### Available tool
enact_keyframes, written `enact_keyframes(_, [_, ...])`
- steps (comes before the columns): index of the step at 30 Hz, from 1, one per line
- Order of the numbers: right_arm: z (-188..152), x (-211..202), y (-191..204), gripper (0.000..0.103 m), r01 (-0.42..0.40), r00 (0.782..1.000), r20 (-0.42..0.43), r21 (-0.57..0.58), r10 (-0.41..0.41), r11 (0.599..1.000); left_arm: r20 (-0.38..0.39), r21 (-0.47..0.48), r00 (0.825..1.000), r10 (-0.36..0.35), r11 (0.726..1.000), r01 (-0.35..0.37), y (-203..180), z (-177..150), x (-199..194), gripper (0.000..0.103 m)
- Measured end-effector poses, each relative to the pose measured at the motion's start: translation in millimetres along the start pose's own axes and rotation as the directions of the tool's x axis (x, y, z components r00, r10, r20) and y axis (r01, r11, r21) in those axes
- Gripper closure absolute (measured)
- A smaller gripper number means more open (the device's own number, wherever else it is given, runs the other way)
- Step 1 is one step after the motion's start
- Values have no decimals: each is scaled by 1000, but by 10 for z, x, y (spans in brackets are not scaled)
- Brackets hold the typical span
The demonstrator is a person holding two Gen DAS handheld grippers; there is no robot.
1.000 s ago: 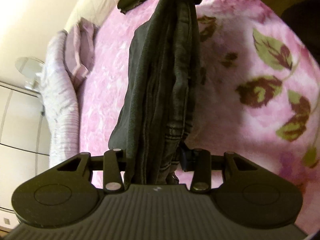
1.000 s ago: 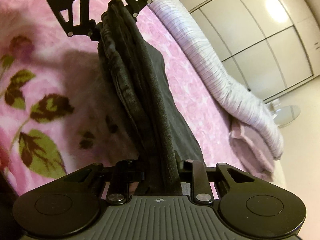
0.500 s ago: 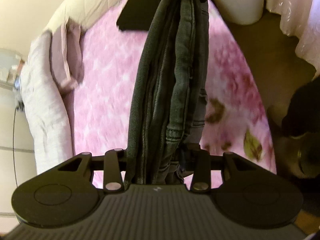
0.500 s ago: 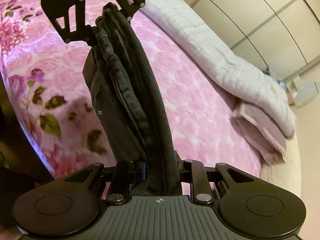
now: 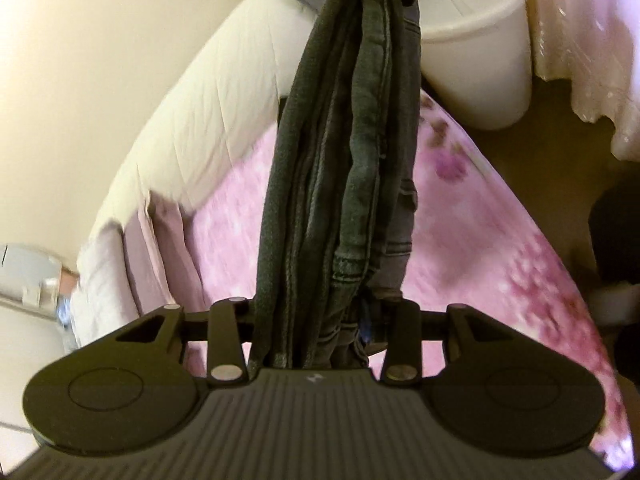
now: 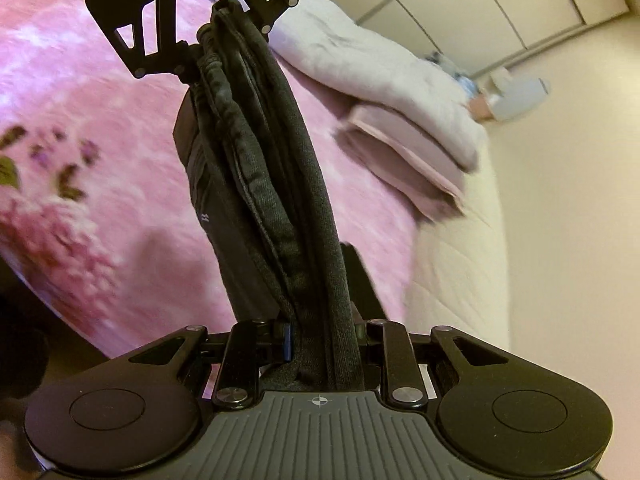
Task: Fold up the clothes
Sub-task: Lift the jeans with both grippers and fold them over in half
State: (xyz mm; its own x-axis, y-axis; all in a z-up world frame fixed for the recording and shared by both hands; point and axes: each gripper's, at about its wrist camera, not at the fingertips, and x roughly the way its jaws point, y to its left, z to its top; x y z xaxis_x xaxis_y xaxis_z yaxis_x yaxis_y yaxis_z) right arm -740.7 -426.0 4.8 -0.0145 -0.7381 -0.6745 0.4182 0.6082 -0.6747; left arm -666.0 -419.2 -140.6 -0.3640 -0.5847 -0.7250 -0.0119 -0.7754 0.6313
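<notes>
The dark jeans (image 5: 340,184) hang bunched into a thick rope of denim stretched between the two tools, one end pinched in the left hand-held gripper (image 5: 316,344), the other in the right hand-held gripper (image 6: 324,356). Both sets of jaws are pressed onto the gathered fabric, as they were a second ago; neither has let go or re-gripped.

What has changed is the height. A second ago the pink floral bedspread (image 5: 472,240) filled both views close under the cloth; now it lies well below, and more of the room shows around it: the quilted cream headboard (image 5: 188,120) at the left of the left wrist view, a white bin (image 5: 480,60) on the floor at the far right, and in the right wrist view the folded pale bedding (image 6: 400,96) and the wardrobe doors (image 6: 500,4) beyond. The lower part of the jeans hangs free of the bed, as far as either view shows.

So the garment seems to be in the air, mid-carry or mid-shake, and not yet laid flat. No fold is visible on the bed; judged from this, the folding proper lies ahead, and the denim will have to come down and be spread out first.
</notes>
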Motion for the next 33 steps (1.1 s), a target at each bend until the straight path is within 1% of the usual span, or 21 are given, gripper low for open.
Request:
enact_keyframes(3, [-258, 242, -386, 81, 18, 1000, -1, 6, -18, 1000, 7, 26, 1000, 25, 999, -25, 275, 351, 366, 66])
enact_keyframes(5, [-451, 475, -658, 80, 24, 1000, 13, -3, -24, 1000, -6, 31, 999, 47, 998, -47, 456, 579, 703, 66])
enact_keyframes(7, [-687, 825, -929, 80, 34, 999, 44, -30, -33, 999, -25, 30, 997, 69, 997, -69, 639, 827, 1068, 66])
enact_keyframes(9, [-908, 1173, -1226, 80, 53, 996, 75, -53, -49, 997, -49, 9, 993, 104, 995, -103, 808, 1064, 1464, 66])
enact_keyframes(12, [-1230, 1703, -1541, 80, 133, 985, 119, -68, -124, 989, -56, -2, 981, 188, 982, -188, 908, 1296, 2075, 66])
enact_keyframes(13, [-1347, 1903, -1552, 80, 160, 980, 132, -68, -150, 985, -56, -2, 975, 213, 977, -214, 880, 1327, 2294, 66])
enact_keyframes(14, [-1466, 2107, -1548, 80, 186, 974, 144, -67, -175, 980, -57, 4, 973, 226, 974, -226, 785, 1286, 2523, 65])
enact_keyframes(15, [-1584, 2313, -1475, 80, 196, 971, 150, -72, -183, 978, -63, 11, 972, 226, 974, -226, 672, 1243, 2759, 65])
enact_keyframes(16, [-1714, 2547, -1335, 79, 166, 979, 138, -89, -153, 982, -87, 19, 978, 191, 982, -190, 505, 1198, 3021, 64])
enact_keyframes(18, [-1975, 3025, -1040, 78, 94, 991, 107, -123, -81, 988, -135, 27, 984, 114, 993, -111, 174, 1108, 3530, 63])
enact_keyframes(19, [-2070, 3222, -886, 78, 33, 997, 68, -145, -23, 989, -156, 17, 986, 60, 998, -58, 30, 1072, 3709, 63])
enact_keyframes(20, [-2159, 3412, -732, 77, -33, 999, 24, -165, 38, 986, -162, 21, 986, 44, 999, -41, -87, 1036, 3803, 61])
enact_keyframes(21, [-2217, 3480, -633, 76, -54, 998, 12, -170, 57, 984, -168, 25, 985, 28, 999, -24, -204, 1000, 3896, 59])
enact_keyframes(22, [-2271, 3530, -542, 72, -68, 998, 4, -172, 70, 983, -169, 24, 985, 21, 1000, -17, -296, 963, 3961, 58])
enact_keyframes(24, [-2337, 3451, -498, 70, -40, 999, 16, -158, 43, 987, -144, 0, 988, 64, 998, -64, -325, 891, 3916, 56])
enact_keyframes(25, [-2368, 3404, -480, 68, -24, 999, 23, -151, 28, 988, -133, 4, 989, 72, 997, -72, -320, 863, 3879, 56])
enact_keyframes(27, [-2449, 3293, -467, 66, -14, 1000, 23, -141, 18, 990, -113, 40, 990, 87, 996, -83, -336, 803, 3806, 53])
enact_keyframes(29, [-2515, 3185, -465, 65, -14, 1000, 23, -126, 17, 992, -110, 41, 991, 80, 996, -76, -327, 749, 3790, 53])
enact_keyframes(31, [-2519, 3141, -477, 66, -31, 999, 16, -89, 32, 996, -111, 38, 992, 67, 997, -63, -310, 714, 3802, 58])
enact_keyframes(32, [-2503, 3139, -467, 71, -41, 999, 9, -70, 41, 997, -115, 29, 991, 62, 998, -59, -289, 716, 3813, 61])
enact_keyframes(33, [-2456, 3148, -484, 73, -53, 999, -4, -52, 53, 997, -118, 20, 991, 58, 998, -56, -264, 719, 3816, 63])
